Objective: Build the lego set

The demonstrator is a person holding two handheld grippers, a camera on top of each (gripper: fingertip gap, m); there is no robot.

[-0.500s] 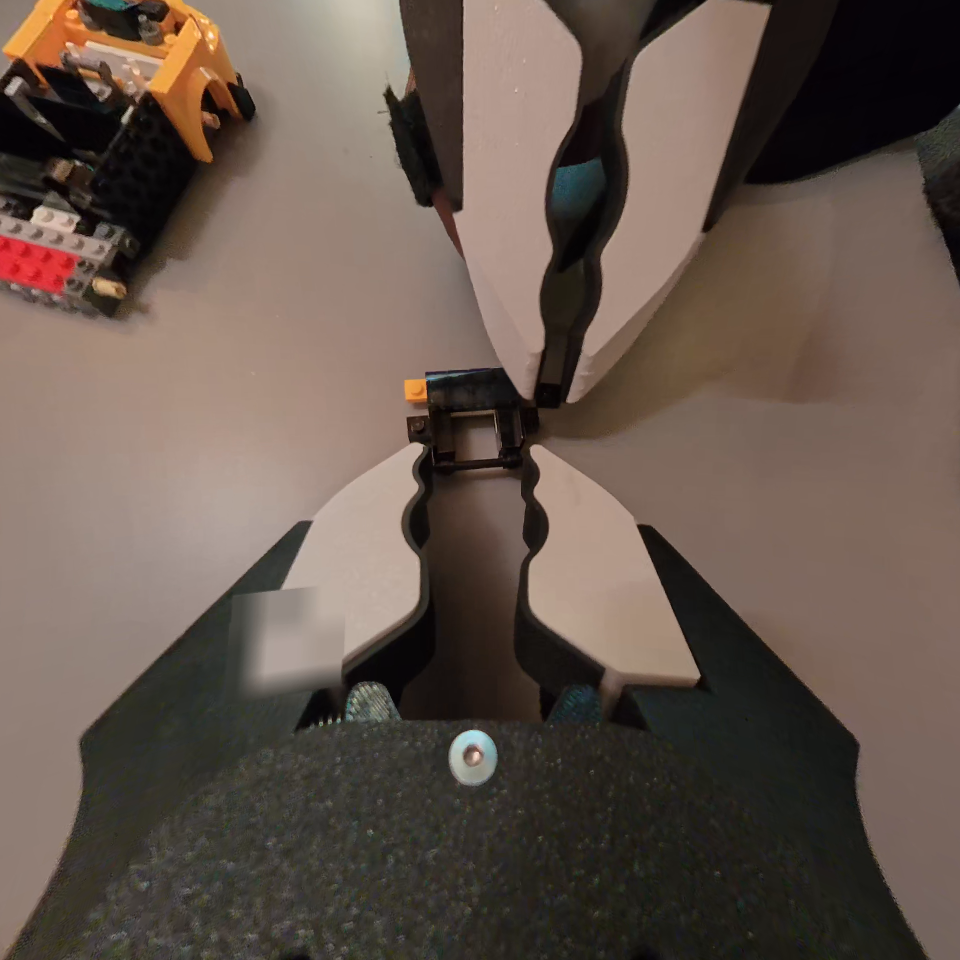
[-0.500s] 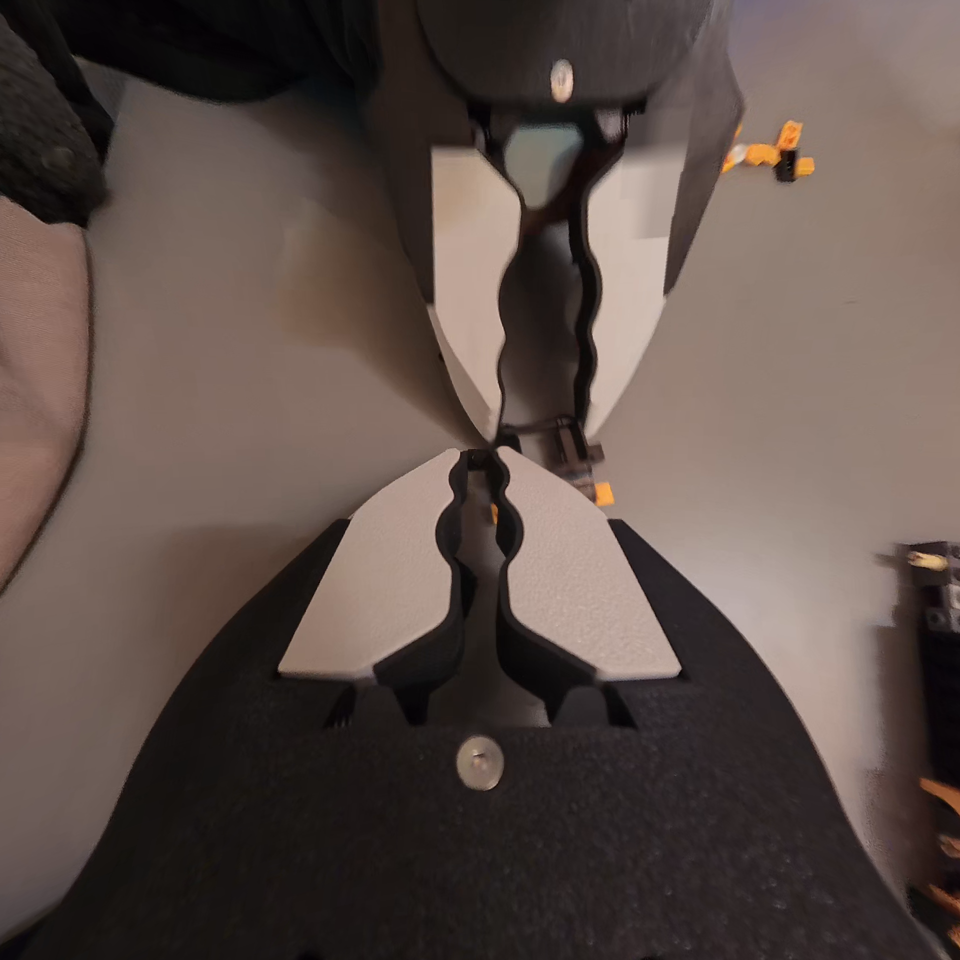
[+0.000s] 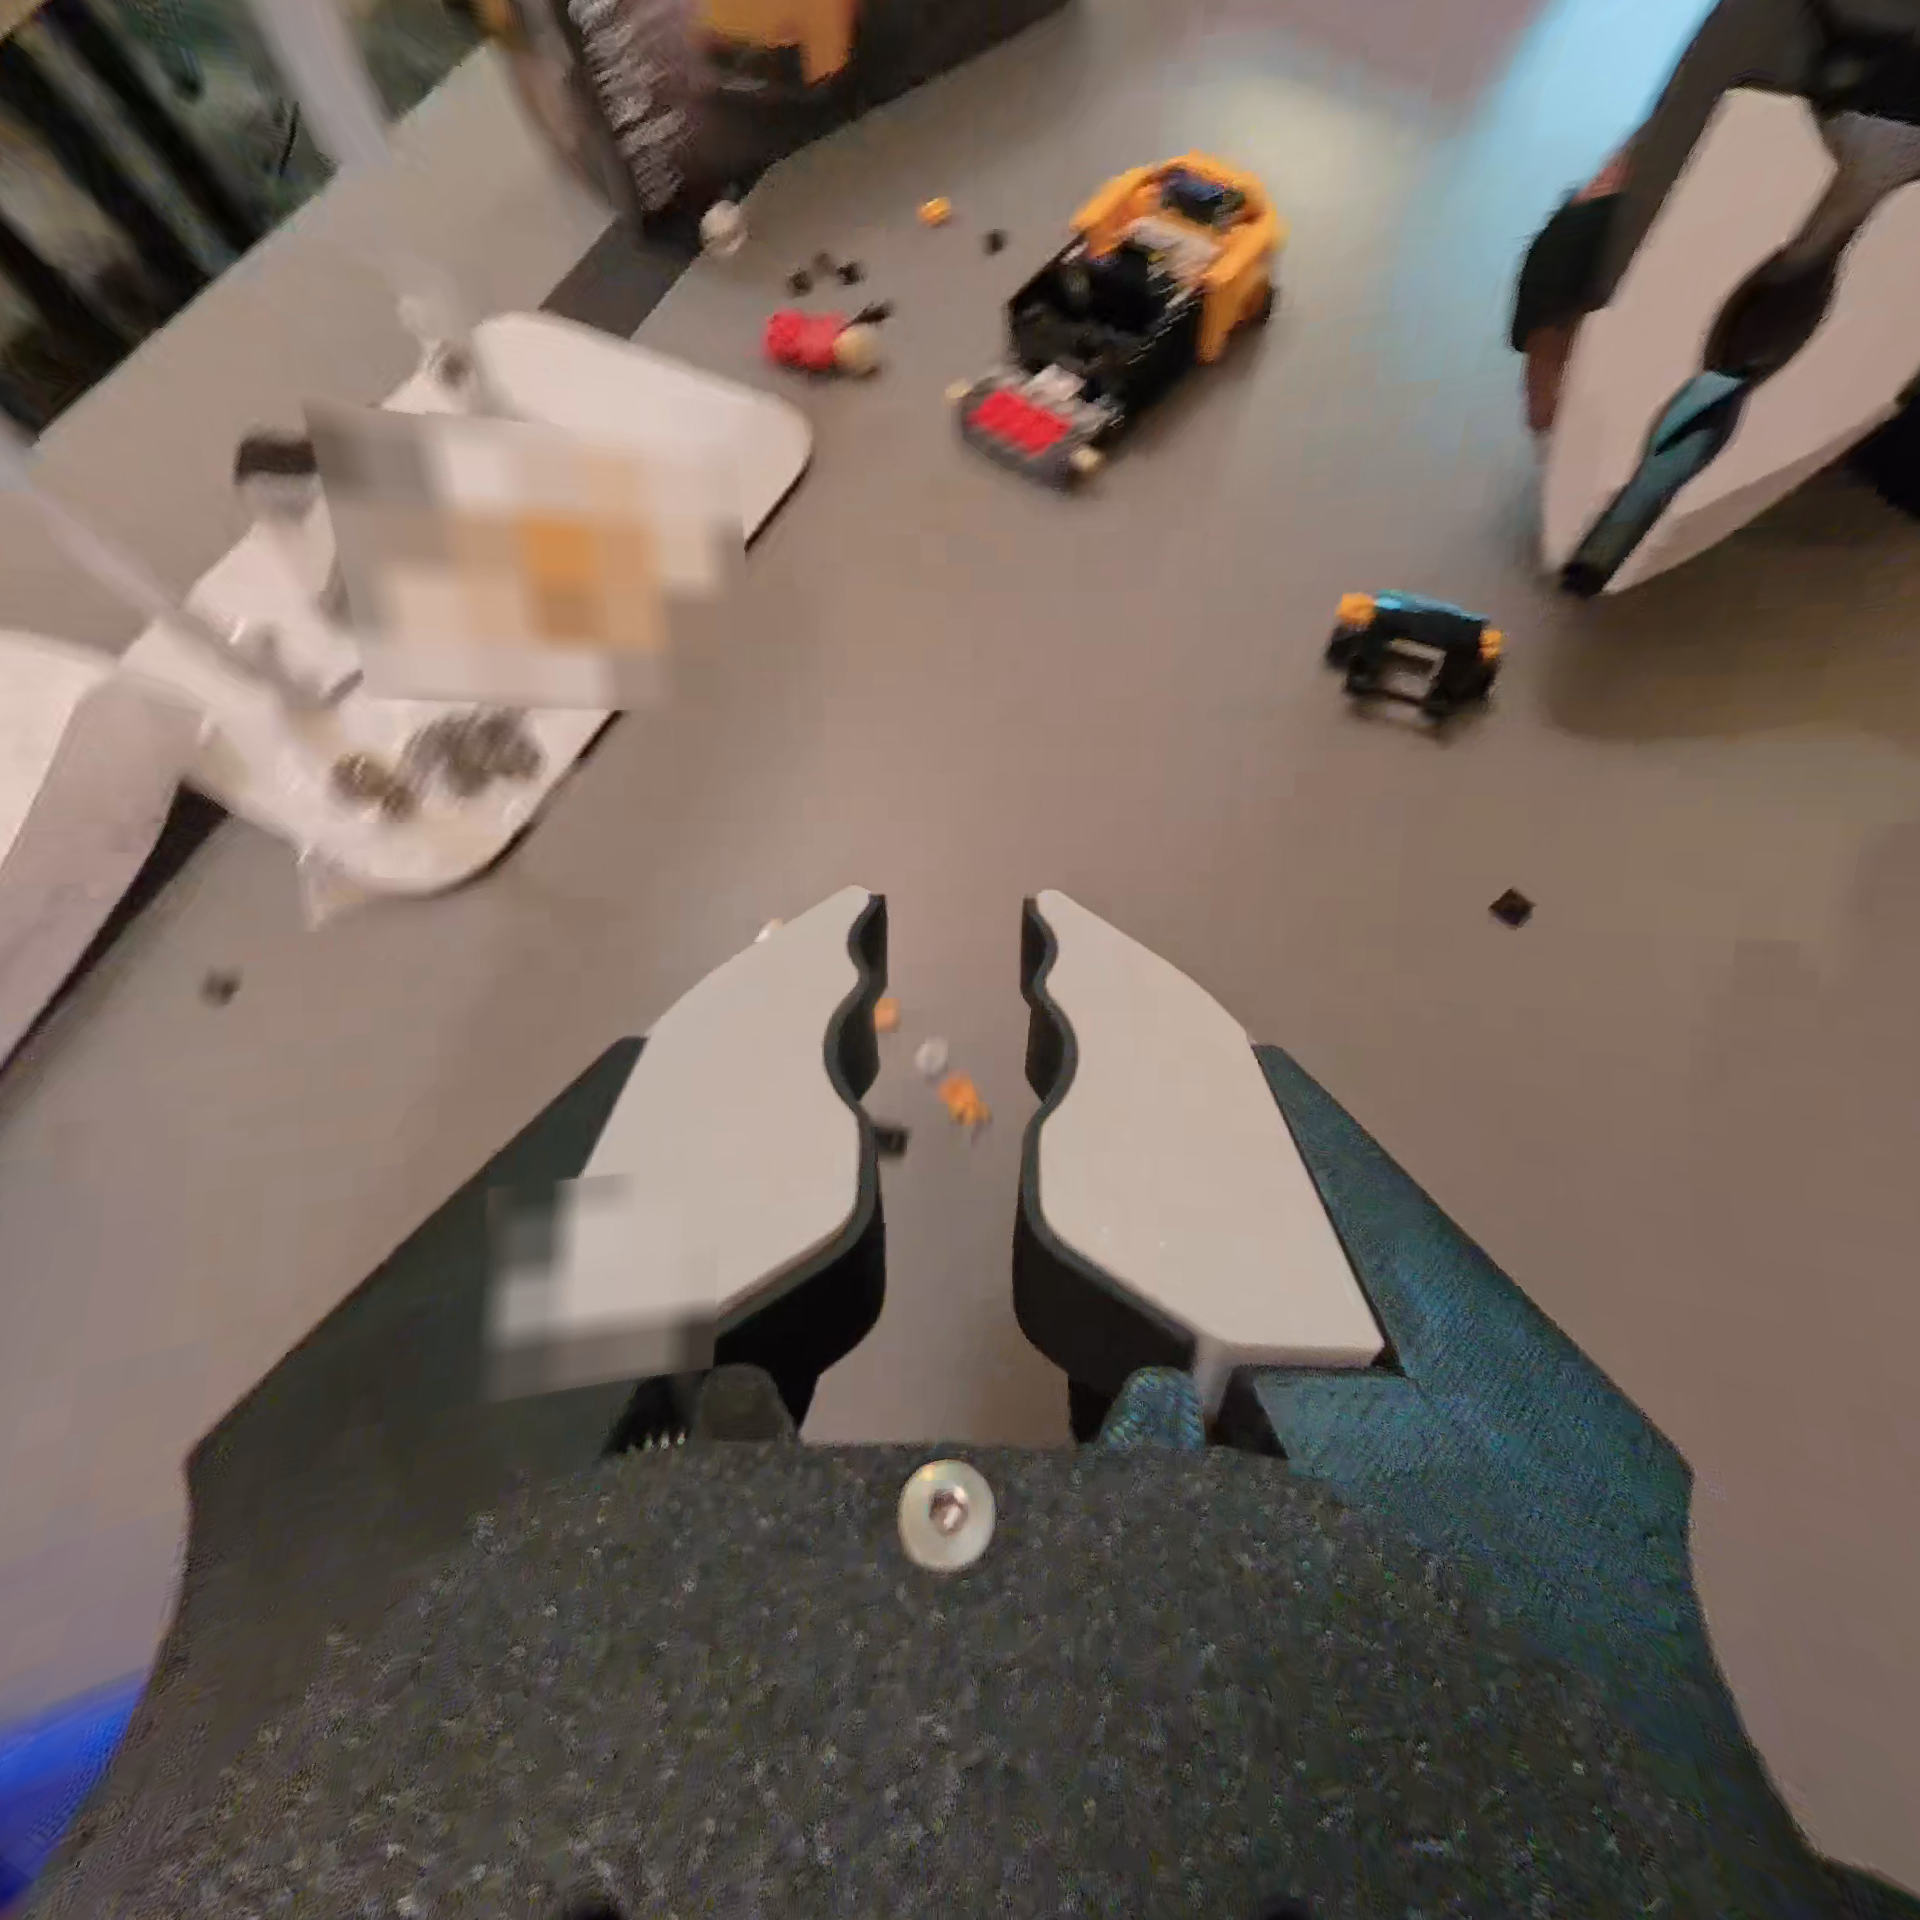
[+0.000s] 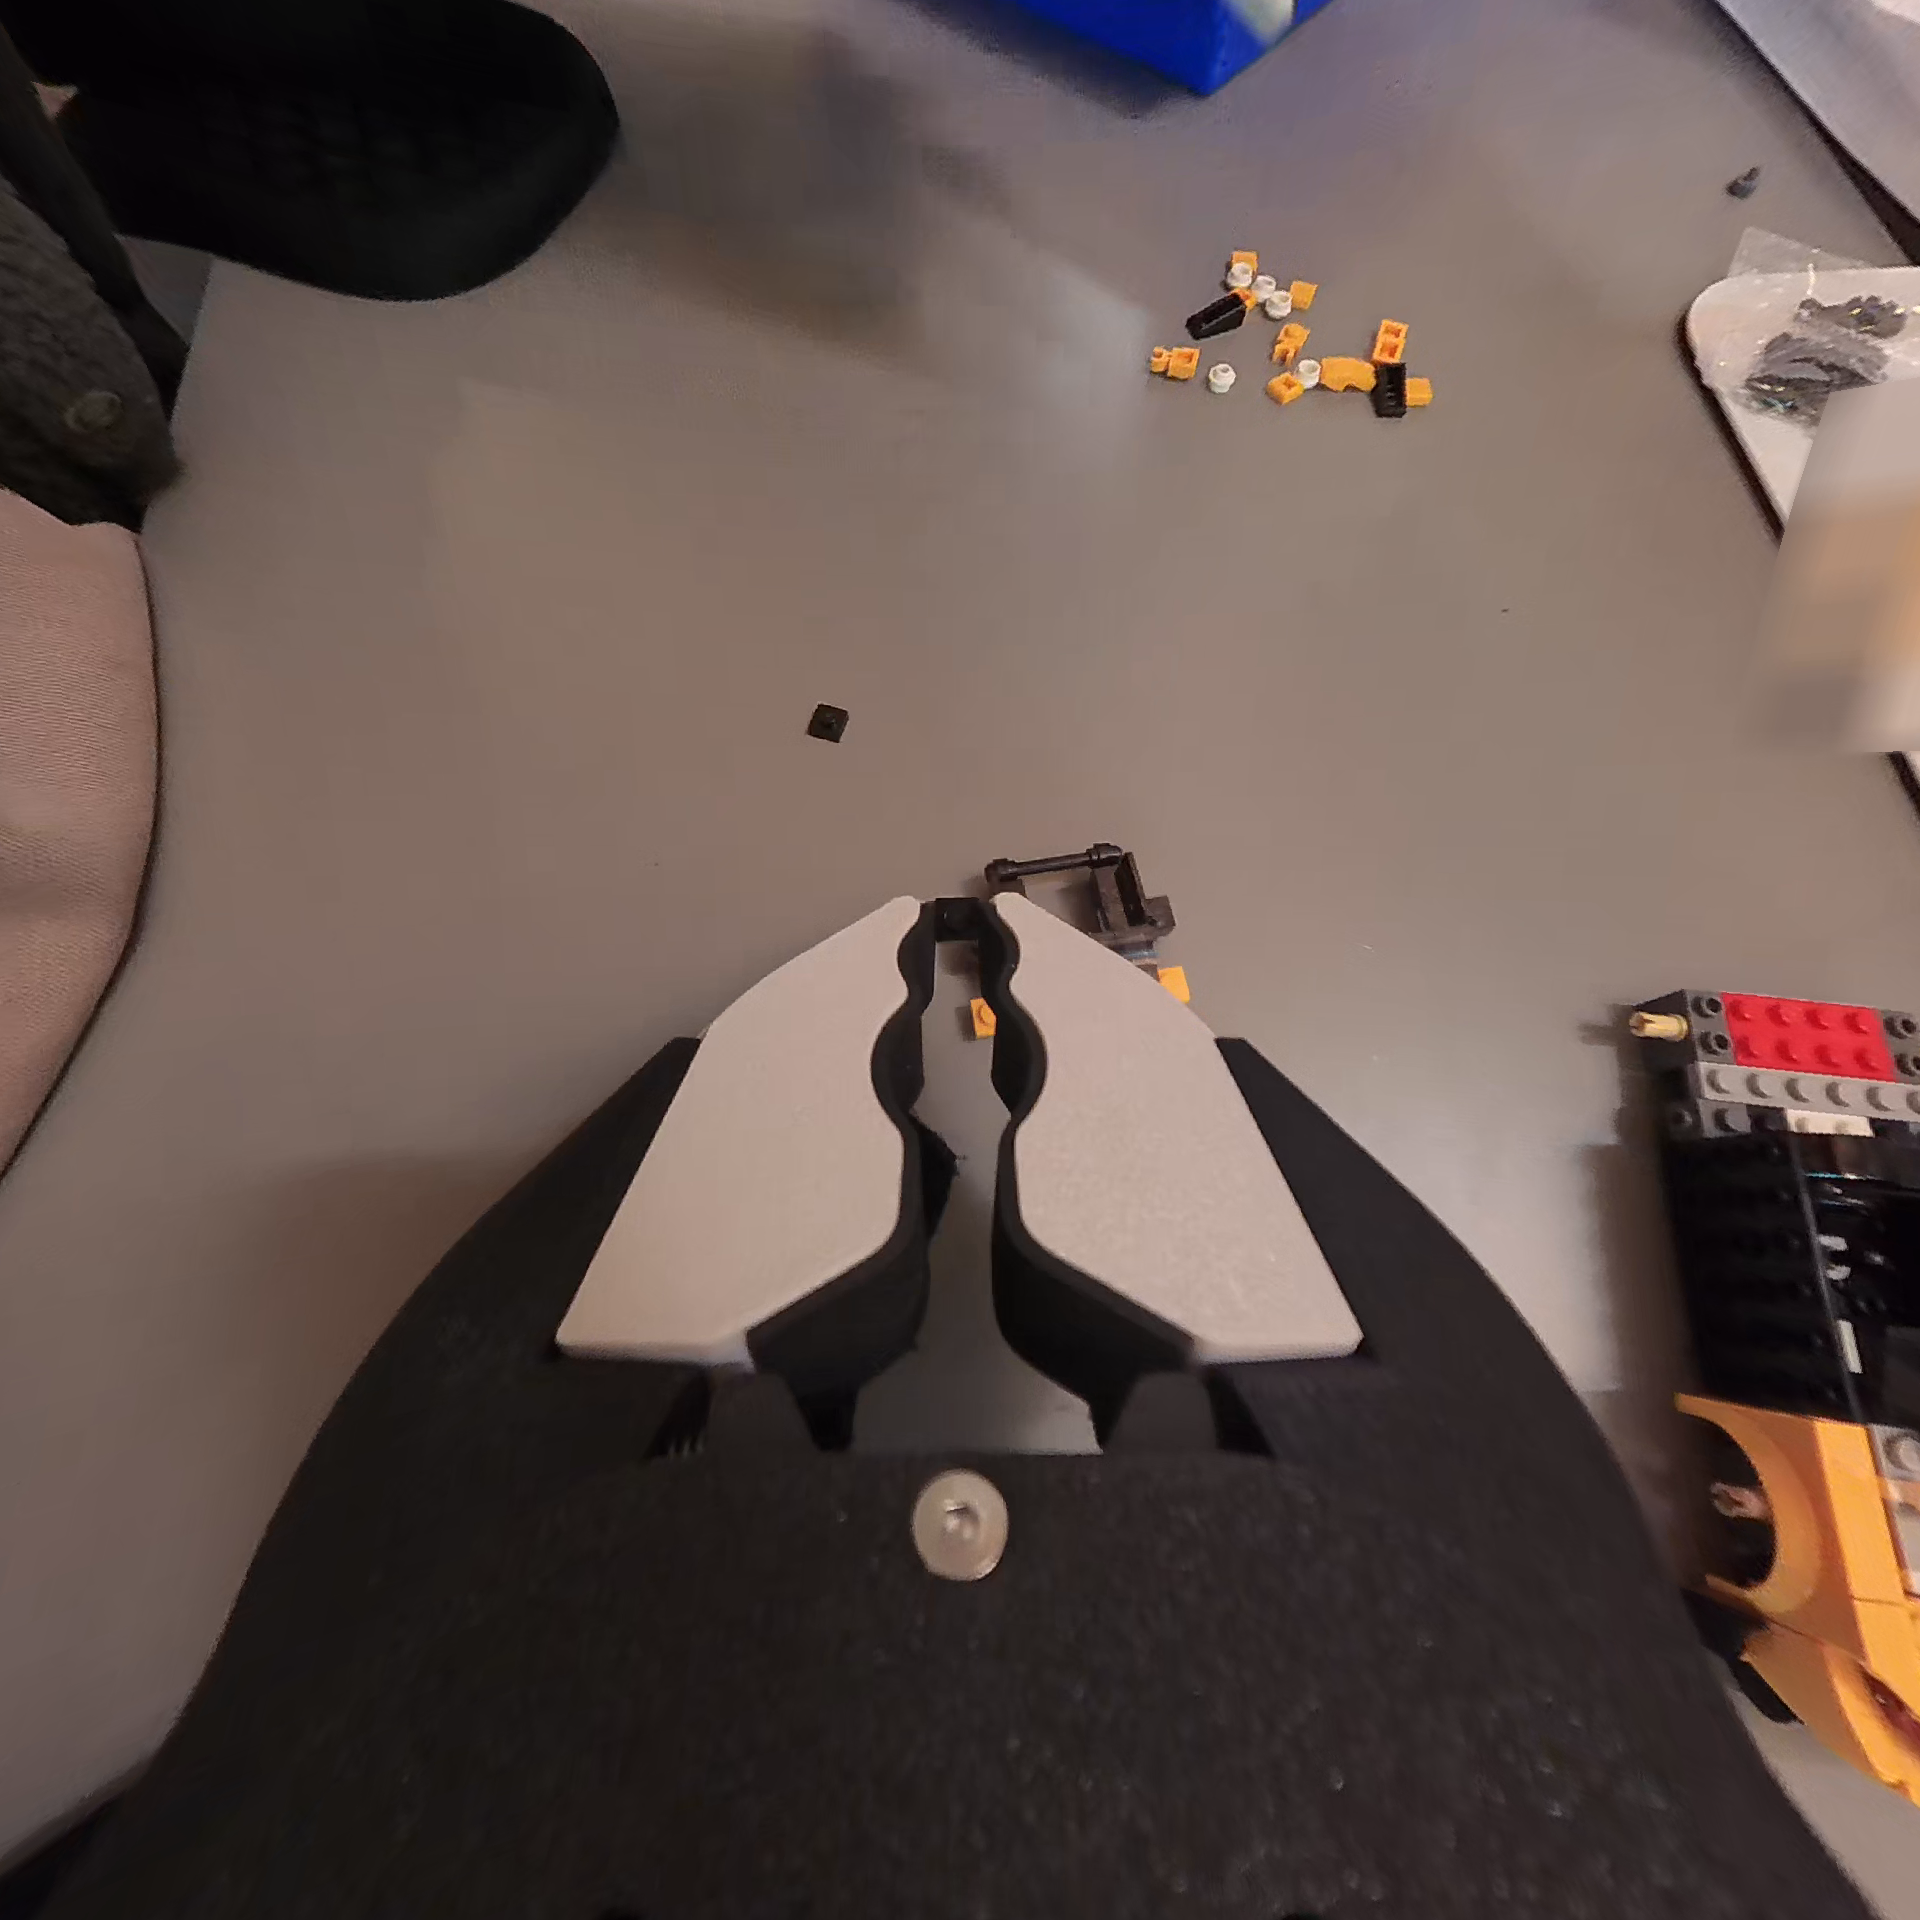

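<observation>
My left gripper point(image 3: 956, 912) is open and empty, held high above the grey table. A small black sub-assembly with orange ends point(image 3: 1413, 657) lies on the table ahead and to its right. My right gripper point(image 4: 956, 914) is shut on a small black piece point(image 4: 954, 918), close above that sub-assembly point(image 4: 1091, 894). The right gripper also shows at the upper right of the left wrist view point(image 3: 1590, 566), apart from the sub-assembly. The yellow and black vehicle with a red plate point(image 3: 1132, 312) stands farther back; it also shows at the right edge of the right wrist view point(image 4: 1787, 1195).
Loose orange, white and black pieces point(image 4: 1299, 332) lie in a cluster; they show between my left fingers point(image 3: 956, 1091). A single black piece point(image 4: 826, 722) lies alone. A white tray with a bag of black parts point(image 3: 436, 769) sits left, a red minifigure point(image 3: 821, 338) behind. Left tips to right tips: about 20 cm. The red minifigure point(image 3: 821, 338) lies around 25 cm away from my right fingertips.
My left gripper has let go of the sub-assembly, opened and pulled back high above the table. The right gripper has drawn away from it, still holding the small black piece.
</observation>
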